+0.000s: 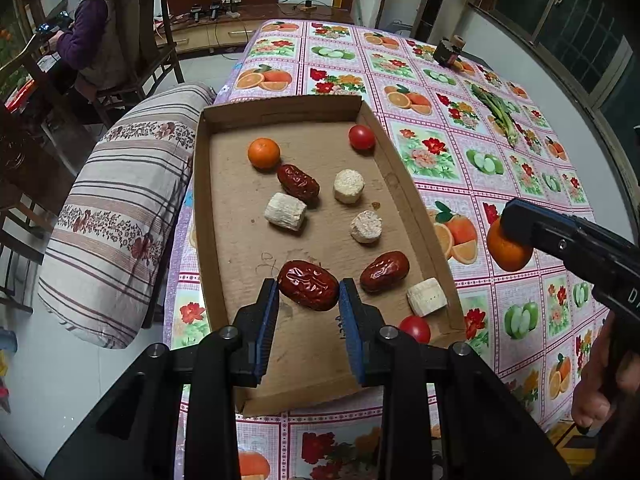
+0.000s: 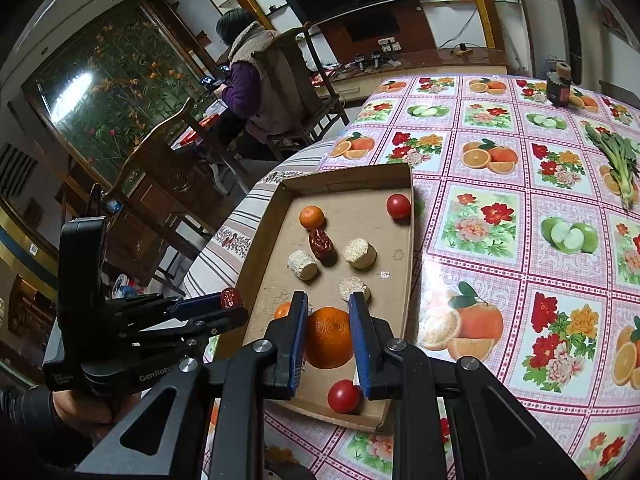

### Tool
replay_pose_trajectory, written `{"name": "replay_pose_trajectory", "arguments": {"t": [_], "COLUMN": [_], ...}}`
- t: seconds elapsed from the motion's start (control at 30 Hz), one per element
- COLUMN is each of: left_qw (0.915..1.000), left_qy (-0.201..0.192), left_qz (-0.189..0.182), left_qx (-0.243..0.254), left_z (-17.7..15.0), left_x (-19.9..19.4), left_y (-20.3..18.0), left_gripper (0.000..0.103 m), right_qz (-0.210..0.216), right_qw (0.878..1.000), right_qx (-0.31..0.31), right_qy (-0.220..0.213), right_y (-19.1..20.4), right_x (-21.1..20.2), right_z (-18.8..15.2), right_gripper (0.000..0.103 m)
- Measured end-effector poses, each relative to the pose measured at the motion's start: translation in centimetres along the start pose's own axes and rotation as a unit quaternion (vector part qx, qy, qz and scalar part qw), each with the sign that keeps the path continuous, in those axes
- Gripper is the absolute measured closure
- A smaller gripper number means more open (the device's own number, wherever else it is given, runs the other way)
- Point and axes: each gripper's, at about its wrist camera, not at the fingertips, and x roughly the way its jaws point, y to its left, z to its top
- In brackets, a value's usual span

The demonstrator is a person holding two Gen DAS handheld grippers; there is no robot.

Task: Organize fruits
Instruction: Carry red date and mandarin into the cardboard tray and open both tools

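The cardboard tray [image 1: 404,184] is sitting at the table's left edge, its far left corner lying just beside a striped cushion [image 1: 120,208], with open fruit-print tablecloth [image 1: 460,148] stretching to its right. The left gripper [image 1: 308,294] is clamping a red date [image 1: 309,285] above the tray's near end, while the right gripper [image 2: 329,322] is gripping an orange [image 2: 329,338]. The tray is holding another orange [image 1: 263,153], two tomatoes [image 1: 361,137], more dates [image 1: 298,182] and pale cylinder pieces [image 1: 285,211].

White "GenRobo…" lettering, cut off, on left gripper [image 2: 230,306] body. Pen marks on cardboard tray [image 1: 304,344] floor illegible. Right gripper [image 1: 505,222] shows "D", rest cropped.
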Motion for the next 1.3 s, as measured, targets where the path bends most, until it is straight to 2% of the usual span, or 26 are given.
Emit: {"name": "replay_pose_trajectory", "arguments": {"t": [0.2,0.5,0.67,0.87,1.07,1.3], "left_qw": [0.9999,0.9946,0.9942,0.9947,0.9933,0.9941], "left_qy": [0.011,0.04,0.03,0.012,0.025,0.043], "left_qz": [0.0,-0.061,-0.059,-0.041,-0.019,-0.007], "left_qx": [-0.004,-0.074,-0.084,-0.093,-0.111,-0.1], "left_z": [0.0,0.2,1.6,5.3,7.5,7.8], "left_x": [1.0,4.0,4.3,5.7,8.8,10.9], "left_y": [0.2,3.4,4.3,5.3,6.5,6.2], "left_gripper": [0.075,0.075,0.075,0.075,0.075,0.075], "right_qz": [0.001,-0.006,-0.005,-0.003,-0.007,-0.006], "right_qw": [1.0,0.998,0.998,0.997,0.995,0.994], "right_qx": [-0.009,-0.024,-0.033,-0.049,-0.055,-0.056], "right_qy": [0.019,0.054,0.06,0.064,0.079,0.09], "right_y": [-0.6,-2.1,-2.4,-1.9,-1.9,-2.1], "right_x": [2.2,7.6,9.9,12.8,15.6,17.5], "right_z": [0.5,2.7,4.6,7.4,8.4,8.5], "right_gripper": [0.082,0.082,0.082,0.082,0.082,0.082]}}
